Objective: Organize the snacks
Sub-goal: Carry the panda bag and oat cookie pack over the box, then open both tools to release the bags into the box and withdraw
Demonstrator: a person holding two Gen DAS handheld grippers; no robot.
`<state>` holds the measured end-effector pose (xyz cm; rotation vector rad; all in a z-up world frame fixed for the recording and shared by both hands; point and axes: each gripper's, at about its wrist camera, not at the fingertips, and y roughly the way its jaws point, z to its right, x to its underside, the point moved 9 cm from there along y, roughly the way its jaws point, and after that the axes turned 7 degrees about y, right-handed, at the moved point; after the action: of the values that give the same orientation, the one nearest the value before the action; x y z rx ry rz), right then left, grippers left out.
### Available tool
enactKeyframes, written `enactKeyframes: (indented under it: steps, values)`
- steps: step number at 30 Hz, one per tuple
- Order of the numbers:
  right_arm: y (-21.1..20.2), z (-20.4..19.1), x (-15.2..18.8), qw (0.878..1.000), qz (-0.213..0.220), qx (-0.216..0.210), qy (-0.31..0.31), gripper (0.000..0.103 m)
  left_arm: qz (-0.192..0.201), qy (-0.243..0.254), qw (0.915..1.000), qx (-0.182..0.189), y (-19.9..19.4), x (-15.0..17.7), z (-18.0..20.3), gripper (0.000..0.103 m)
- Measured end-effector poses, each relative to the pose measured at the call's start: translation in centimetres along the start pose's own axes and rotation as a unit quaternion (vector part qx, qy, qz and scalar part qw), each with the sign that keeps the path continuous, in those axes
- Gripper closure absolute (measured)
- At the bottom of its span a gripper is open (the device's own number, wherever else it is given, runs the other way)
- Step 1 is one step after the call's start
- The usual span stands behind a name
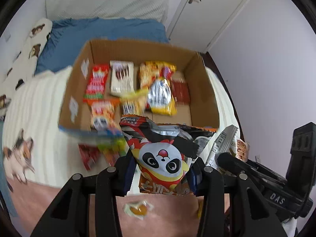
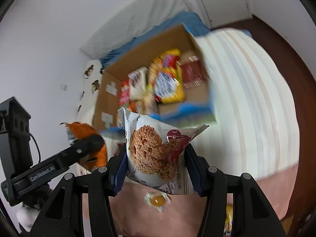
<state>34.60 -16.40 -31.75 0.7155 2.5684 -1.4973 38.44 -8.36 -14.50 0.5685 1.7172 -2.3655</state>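
**Left wrist view and right wrist view: both grippers pinching snack packets above the bed**

Left wrist view: the left gripper [image 1: 163,170] is pinching a panda snack bag [image 1: 162,158] between its blue-padded fingers [image 1: 128,175]. The bag hangs clear of the bed [image 1: 39,102], its crumpled top edge uppermost. Behind it, a cardboard box [image 1: 203,90] sits on the striped white bedding, toward the headboard end near a blue pillow [image 1: 102,31]. The box holds several snack packs: a red pack [image 1: 95,83] and a white pack [image 1: 121,79] along the far side, a yellow bag [image 1: 161,96] in the middle, and a dark red pack [image 1: 180,91] by the right wall. Labels are blurred and unreadable. More packets [image 1: 92,156] lie on the bedding just outside the near wall of the box. A small wrapped yellow sweet [image 1: 138,209] lies on the pink cover at the near edge of the bed. A cat figure [image 1: 17,158] shows at the left edge of the bed.

Right wrist view: the right gripper [image 2: 156,166] is pinching an oat cookie packet [image 2: 156,154], held upright and off the bedding, in front of the box's near wall. The left gripper appears at left holding an orange-backed bag. The same yellow sweet lies below the packet on the pink cover.
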Motion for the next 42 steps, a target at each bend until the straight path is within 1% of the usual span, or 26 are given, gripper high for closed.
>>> enactKeyframes:
  steps: [3, 5, 7, 10, 14, 18, 20, 22, 23, 24, 25, 26, 27, 29, 30, 31, 33, 36, 42]
  values:
    - [1.0, -1.6, -2.5, 1.000, 0.004, 0.012, -0.021, 0.046, 0.007, 0.010, 0.9997, -0.019, -0.1, -2.7, -1.2, 0.062]
    - [2.2, -2.2, -4.4, 0.999, 0.003, 0.029, -0.036, 0.046, 0.004, 0.012, 0.9995, -0.029, 0.4, -4.4, -2.2, 0.062]
    - [2.7, -1.9, -5.7, 0.998, -0.001, 0.040, -0.043, 0.046, -0.001, 0.010, 0.9992, -0.040, 0.9, -5.9, -3.5, 0.062]
    - [4.4, -1.7, -7.5, 0.997, -0.010, 0.056, -0.049, 0.046, -0.014, 0.010, 0.9976, -0.067, 2.1, -7.6, -6.1, 0.062]
    - [6.7, -1.4, -8.7, 0.996, -0.023, 0.069, -0.056, 0.046, -0.042, 0.016, 0.9934, -0.106, 4.4, -8.2, -9.2, 0.062]
    - [8.9, -0.8, -8.6, 0.994, -0.042, 0.081, -0.064, 0.046, -0.088, 0.031, 0.9848, -0.147, 7.7, -7.5, -12.2, 0.062]
    - [10.0, -0.6, -8.2, 0.993, -0.057, 0.084, -0.066, 0.046, -0.114, 0.040, 0.9798, -0.159, 9.2, -6.8, -13.2, 0.061]
    - [11.4, 0.0, -7.9, 0.991, -0.082, 0.091, -0.051, 0.043, -0.144, 0.032, 0.9762, -0.159, 10.8, -5.5, -14.2, 0.061]
    - [12.1, 0.4, -7.7, 0.990, -0.092, 0.098, -0.045, 0.033, -0.159, 0.022, 0.9750, -0.154, 11.4, -4.8, -14.7, 0.061]
    - [12.6, 0.7, -7.5, 0.989, -0.101, 0.104, -0.041, 0.016, -0.164, 0.017, 0.9746, -0.151, 11.8, -4.5, -14.9, 0.058]
    - [12.9, 1.0, -7.5, 0.988, -0.106, 0.109, -0.038, 0.010, -0.171, 0.009, 0.9739, -0.148, 12.3, -4.0, -15.3, 0.046]
    - [13.1, 1.1, -7.5, 0.987, -0.107, 0.112, -0.039, 0.008, -0.173, 0.006, 0.9740, -0.146, 12.5, -3.9, -15.4, 0.044]
    - [13.2, 1.1, -7.4, 0.986, -0.110, 0.115, -0.042, 0.008, -0.172, 0.001, 0.9759, -0.135, 12.7, -3.8, -15.3, 0.035]
    - [13.2, 1.4, -7.3, 0.984, -0.118, 0.126, -0.043, 0.006, -0.171, 0.003, 0.9770, -0.128, 12.9, -3.7, -15.1, 0.026]
    - [13.2, 1.4, -7.4, 0.984, -0.120, 0.127, -0.043, 0.005, -0.171, 0.004, 0.9772, -0.126, 13.0, -3.7, -14.9, 0.017]
    - [13.2, 1.3, -7.3, 0.983, -0.121, 0.127, -0.046, 0.005, -0.166, 0.005, 0.9783, -0.123, 13.0, -3.8, -14.7, 0.015]
    - [13.2, 1.4, -7.2, 0.983, -0.123, 0.131, -0.049, 0.005, -0.158, 0.004, 0.9797, -0.123, 12.8, -3.9, -14.3, 0.015]
    - [13.0, 1.5, -7.3, 0.982, -0.120, 0.136, -0.050, 0.005, -0.148, -0.010, 0.9827, -0.111, 12.2, -4.1, -14.0, 0.015]
    - [12.4, 1.6, -7.1, 0.982, -0.112, 0.143, -0.051, 0.005, -0.125, -0.012, 0.9853, -0.116, 11.0, -3.9, -12.6, 0.015]
